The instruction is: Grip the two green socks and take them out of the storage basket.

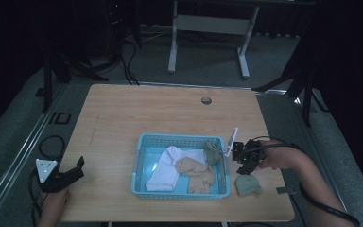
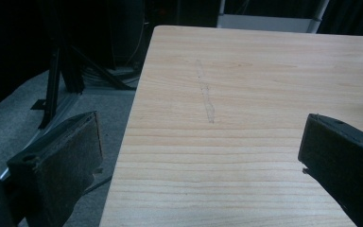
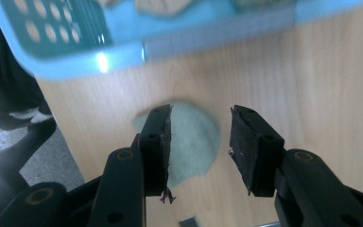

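The blue basket (image 1: 142, 163) on the table (image 1: 123, 118) holds a white sock (image 1: 168, 170), two tan socks (image 1: 196, 174) and a green sock (image 1: 212, 152) against its right wall. Another green sock (image 1: 248, 185) lies on the table just right of the basket, and the right gripper (image 1: 242, 160) hangs over it with jaws spread and empty. The left gripper (image 1: 73, 172) rests at the table's left edge, well apart from the basket, jaws wide open.

The high view looks forward and down from above the table's near edge onto the whole light wooden table (image 1: 123, 109). The left gripper view rides low and close, facing along its parted jaws over the tabletop's left edge. The right gripper view looks steeply down, close, sharing the perforated blue plastic basket (image 3: 66, 33) and rounded grey-green sock (image 3: 194, 142) with the high view.
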### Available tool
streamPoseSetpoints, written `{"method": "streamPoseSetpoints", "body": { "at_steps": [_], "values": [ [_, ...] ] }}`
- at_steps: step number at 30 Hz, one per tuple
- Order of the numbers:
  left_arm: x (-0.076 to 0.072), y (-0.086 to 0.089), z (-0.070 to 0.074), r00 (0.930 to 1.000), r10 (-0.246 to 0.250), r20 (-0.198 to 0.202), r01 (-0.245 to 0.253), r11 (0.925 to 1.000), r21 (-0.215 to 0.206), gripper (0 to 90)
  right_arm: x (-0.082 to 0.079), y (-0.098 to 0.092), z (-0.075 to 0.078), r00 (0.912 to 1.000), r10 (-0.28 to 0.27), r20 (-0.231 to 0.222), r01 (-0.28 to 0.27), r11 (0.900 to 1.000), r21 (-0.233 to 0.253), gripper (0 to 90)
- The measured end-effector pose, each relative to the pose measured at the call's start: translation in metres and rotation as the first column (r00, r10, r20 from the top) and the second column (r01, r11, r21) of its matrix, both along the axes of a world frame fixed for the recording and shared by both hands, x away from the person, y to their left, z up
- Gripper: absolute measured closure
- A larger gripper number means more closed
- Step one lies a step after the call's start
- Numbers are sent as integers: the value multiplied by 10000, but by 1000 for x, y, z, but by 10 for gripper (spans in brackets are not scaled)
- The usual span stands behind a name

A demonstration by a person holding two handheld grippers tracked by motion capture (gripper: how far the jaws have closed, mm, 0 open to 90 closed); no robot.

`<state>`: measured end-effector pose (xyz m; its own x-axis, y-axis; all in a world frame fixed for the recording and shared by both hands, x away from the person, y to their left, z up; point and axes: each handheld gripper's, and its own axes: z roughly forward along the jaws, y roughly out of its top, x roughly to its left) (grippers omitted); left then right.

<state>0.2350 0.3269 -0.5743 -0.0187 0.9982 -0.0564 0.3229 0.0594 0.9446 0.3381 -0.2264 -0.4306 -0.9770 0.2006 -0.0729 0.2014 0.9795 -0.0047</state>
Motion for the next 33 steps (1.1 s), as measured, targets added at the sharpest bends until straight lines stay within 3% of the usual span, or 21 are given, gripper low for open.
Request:
{"method": "streamPoseSetpoints", "body": {
  "at_steps": [8, 17, 33],
  "values": [
    [0, 0, 0, 10000, -8, -18, 8, 10000, 5, 7, 11, 37, 6, 9973, 701, 196, -701, 9975, -27, 585],
    [0, 0, 0, 10000, -36, -39, 36, 10000, -19, 7, 33, 62, 9, 9967, 730, 361, -730, 9973, -14, 566],
    [1, 1, 0, 10000, -41, -70, 40, 10000, -75, 7, 72, 79, -32, 9996, 235, 133, -227, 9979, -604, 495]
  ]
}}
